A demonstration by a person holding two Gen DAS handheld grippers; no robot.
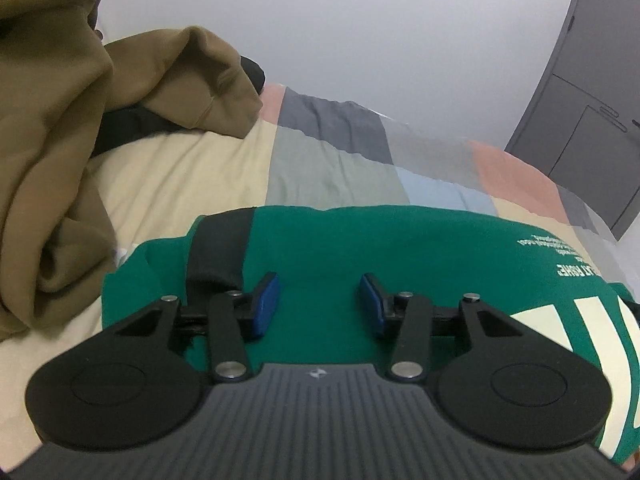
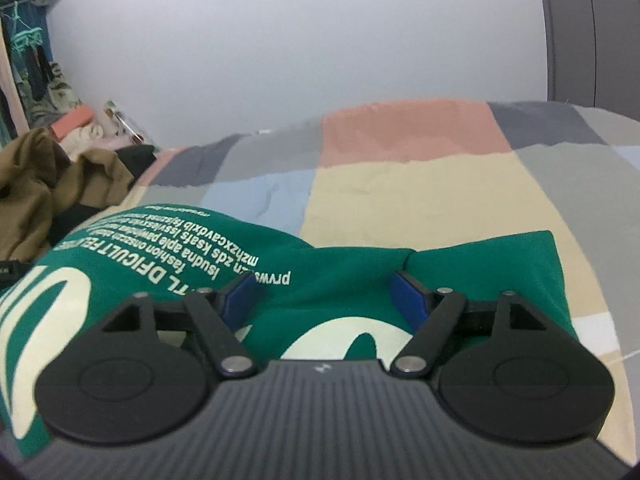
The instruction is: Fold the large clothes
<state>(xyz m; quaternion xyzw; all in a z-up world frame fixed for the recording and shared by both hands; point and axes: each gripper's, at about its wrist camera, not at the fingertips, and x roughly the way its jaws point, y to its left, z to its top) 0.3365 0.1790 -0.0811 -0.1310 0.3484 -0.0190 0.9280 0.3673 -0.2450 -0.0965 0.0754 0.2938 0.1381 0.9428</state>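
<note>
A green shirt (image 1: 320, 248) with cream lettering and a black band lies folded on the patchwork bed. It also shows in the right wrist view (image 2: 352, 268). My left gripper (image 1: 319, 304) is open, its blue pads (image 1: 264, 304) spread just above the shirt's left part. My right gripper (image 2: 326, 300) is open over the shirt's right part, holding nothing.
A heap of brown clothing (image 1: 60, 140) with a black garment under it lies at the left of the bed, also seen in the right wrist view (image 2: 36, 184). The patchwork bedcover (image 2: 420, 192) stretches beyond the shirt. A grey wardrobe (image 1: 592, 120) stands at right.
</note>
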